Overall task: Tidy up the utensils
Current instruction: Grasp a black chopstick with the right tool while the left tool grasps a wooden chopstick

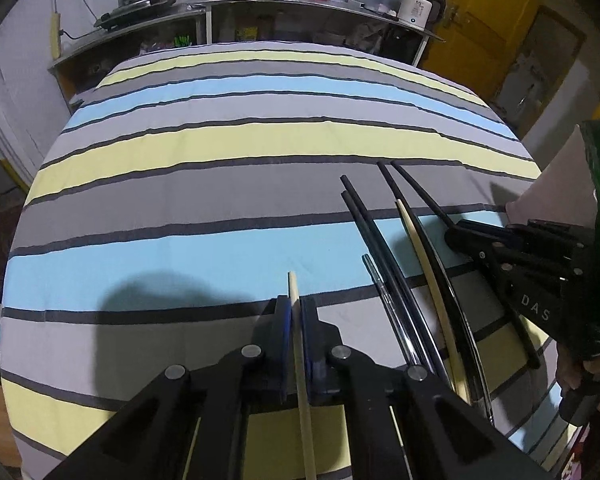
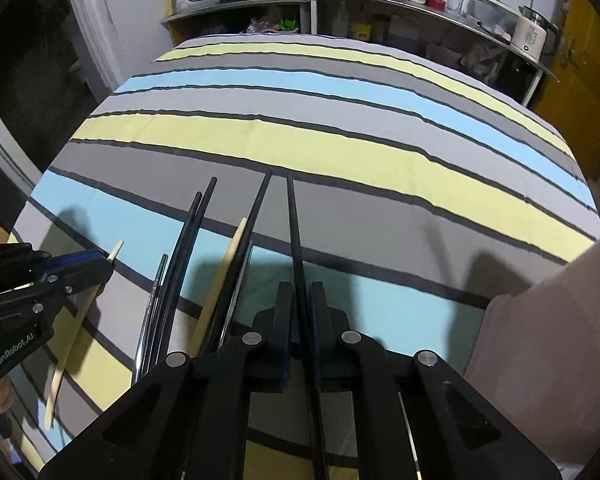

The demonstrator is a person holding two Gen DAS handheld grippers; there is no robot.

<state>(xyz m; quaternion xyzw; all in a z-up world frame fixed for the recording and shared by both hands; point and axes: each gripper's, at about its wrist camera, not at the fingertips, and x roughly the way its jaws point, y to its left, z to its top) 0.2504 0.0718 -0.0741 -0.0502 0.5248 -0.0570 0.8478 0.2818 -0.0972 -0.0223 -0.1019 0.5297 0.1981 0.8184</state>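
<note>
Left gripper (image 1: 296,316) is clamped on a pale wooden chopstick (image 1: 302,380), its length running along the fingers; right gripper (image 2: 300,304) pinches a black chopstick (image 2: 294,232) likewise. Between them, remaining sticks (image 1: 400,280) lie parallel on the striped cloth (image 1: 220,140), just beside both.

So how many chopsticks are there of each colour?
Black chopsticks: 4
Light wooden chopsticks: 2
Silver metal chopsticks: 2
Total: 8
</note>
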